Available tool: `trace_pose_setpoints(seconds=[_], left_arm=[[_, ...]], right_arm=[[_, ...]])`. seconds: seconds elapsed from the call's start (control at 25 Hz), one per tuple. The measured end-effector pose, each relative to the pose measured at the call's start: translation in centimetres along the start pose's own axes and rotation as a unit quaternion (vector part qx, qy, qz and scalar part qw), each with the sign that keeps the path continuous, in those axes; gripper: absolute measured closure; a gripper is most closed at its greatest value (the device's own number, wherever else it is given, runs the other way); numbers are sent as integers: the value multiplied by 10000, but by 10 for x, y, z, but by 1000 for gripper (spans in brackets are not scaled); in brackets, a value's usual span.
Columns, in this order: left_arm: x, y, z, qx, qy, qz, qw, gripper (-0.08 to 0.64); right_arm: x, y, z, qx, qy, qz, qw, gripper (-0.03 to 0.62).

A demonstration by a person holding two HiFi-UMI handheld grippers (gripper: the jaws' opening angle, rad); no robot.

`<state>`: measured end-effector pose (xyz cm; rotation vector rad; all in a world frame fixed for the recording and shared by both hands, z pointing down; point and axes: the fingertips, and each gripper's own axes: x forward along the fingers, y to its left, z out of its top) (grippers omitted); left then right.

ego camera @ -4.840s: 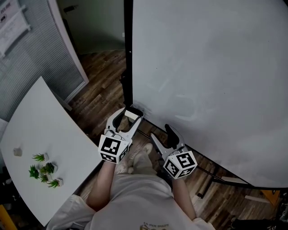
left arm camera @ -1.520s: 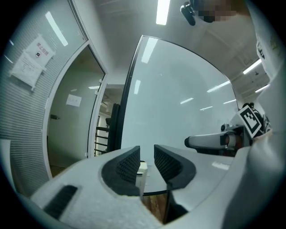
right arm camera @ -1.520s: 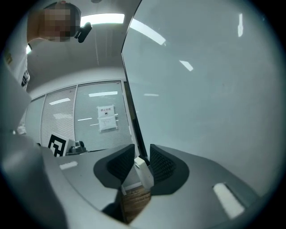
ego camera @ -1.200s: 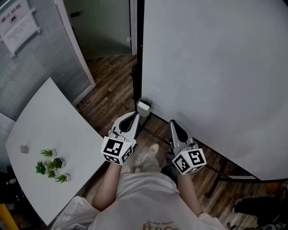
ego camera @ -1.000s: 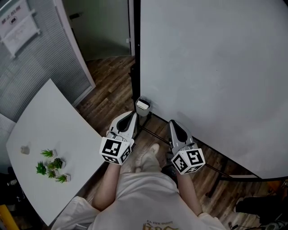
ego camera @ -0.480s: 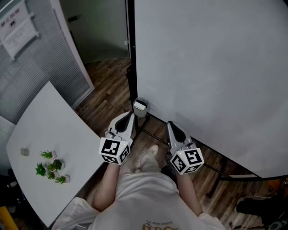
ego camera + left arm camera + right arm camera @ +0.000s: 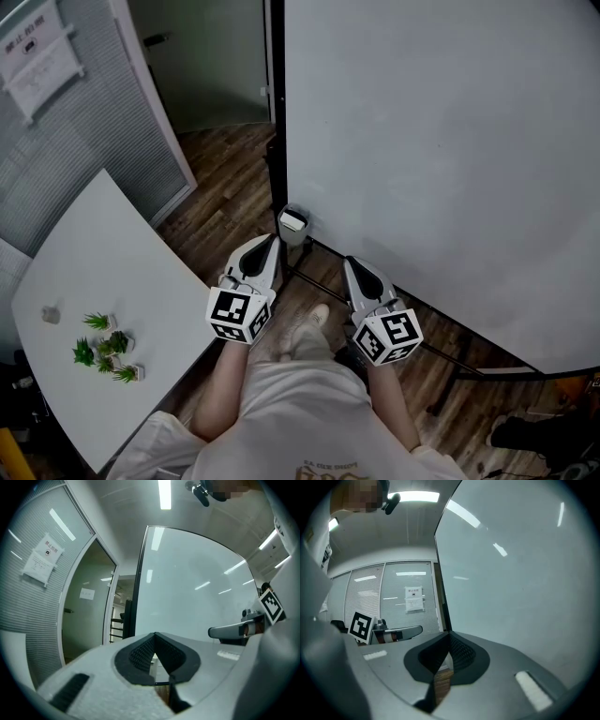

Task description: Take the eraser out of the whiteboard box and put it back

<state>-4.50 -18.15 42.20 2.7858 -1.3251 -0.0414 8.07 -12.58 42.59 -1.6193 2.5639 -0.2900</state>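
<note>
Grey-white and clenched on nothing, the left gripper (image 7: 266,246) and right gripper (image 7: 352,268) are held level, side by side, before the person's waist. Wood floor (image 7: 225,187) lies below, a white table (image 7: 103,272) to the left and the whiteboard (image 7: 441,141) ahead. The pale eraser (image 7: 293,220) sits in the whiteboard box (image 7: 290,235), just beyond the left gripper.

Holding L gripper (image 7: 270,242) & R gripper (image 7: 351,266) side by side, level, a bit apart. Shut tight, both w/ nothing inside.
</note>
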Motion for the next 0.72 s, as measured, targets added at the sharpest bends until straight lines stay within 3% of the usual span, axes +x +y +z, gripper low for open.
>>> trace_pose_setpoints(seconds=[0.72], left_arm=[[-12, 2, 2, 82, -11, -40, 10000, 554]], right_arm=[[-4, 3, -2, -36, -12, 7, 10000, 581]])
